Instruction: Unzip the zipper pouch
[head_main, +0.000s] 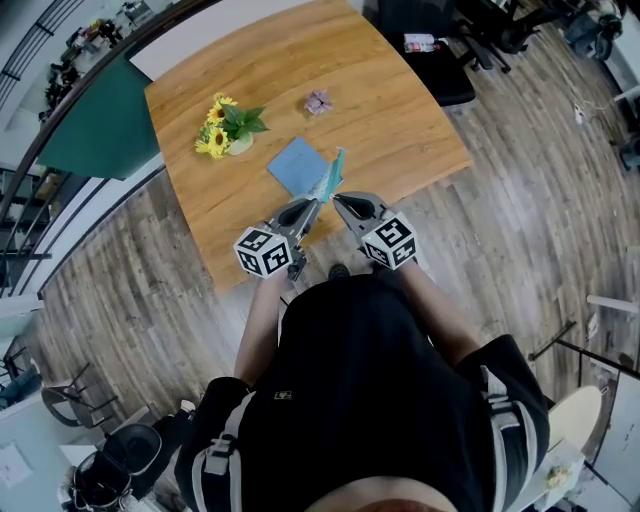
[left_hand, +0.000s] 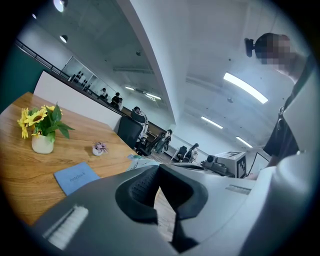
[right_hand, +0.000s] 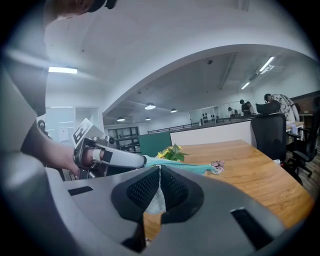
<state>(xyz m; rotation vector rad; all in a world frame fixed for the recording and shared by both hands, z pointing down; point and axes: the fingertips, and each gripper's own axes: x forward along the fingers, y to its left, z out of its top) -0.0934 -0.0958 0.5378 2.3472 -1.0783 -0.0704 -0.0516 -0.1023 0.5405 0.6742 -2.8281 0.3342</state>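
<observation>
A teal zipper pouch is held on edge just above the near part of the wooden table, between my two grippers. My left gripper is shut on the pouch's near end. In the right gripper view the left gripper pinches that end, and the pouch stretches away to the right. My right gripper is shut too, with pale pouch fabric caught between its pads. In the left gripper view only a sliver of the pouch shows above the closed jaws.
A blue notebook lies flat just beyond the pouch. A vase of sunflowers stands at the left, and a small purple ornament sits farther back. A black chair stands past the table's right edge. The table's near edge is right under the grippers.
</observation>
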